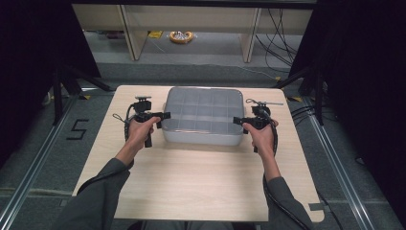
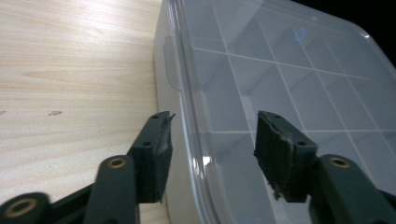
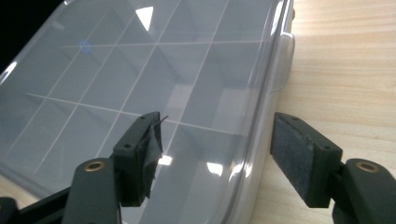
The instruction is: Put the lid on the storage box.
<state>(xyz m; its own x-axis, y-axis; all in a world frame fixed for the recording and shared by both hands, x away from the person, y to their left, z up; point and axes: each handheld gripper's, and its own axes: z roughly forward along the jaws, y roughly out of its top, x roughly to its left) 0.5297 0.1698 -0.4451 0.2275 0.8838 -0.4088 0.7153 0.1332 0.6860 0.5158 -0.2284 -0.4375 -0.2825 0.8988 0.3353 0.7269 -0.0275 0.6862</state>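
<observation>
A clear plastic organizer box [image 1: 203, 115] with a closed lid and a grid of empty compartments lies at the back middle of the wooden table [image 1: 191, 177]. My left gripper [image 1: 163, 116] is open at the box's left side. In the left gripper view its jaws straddle the lid edge, one over the box [image 2: 280, 84] and one outside the wall, at my left gripper [image 2: 212, 135]. My right gripper [image 1: 238, 120] is open at the box's right side. It straddles the rim of the box [image 3: 140, 60] the same way at my right gripper [image 3: 217, 140].
A latch tab [image 2: 170, 63] sits on the left wall, and another latch tab [image 3: 285, 60] on the right wall. Bare tabletop lies in front of the box. Beyond the table are shelf legs, a yellow cable coil [image 1: 181, 37] on the floor, and dark stands at both sides.
</observation>
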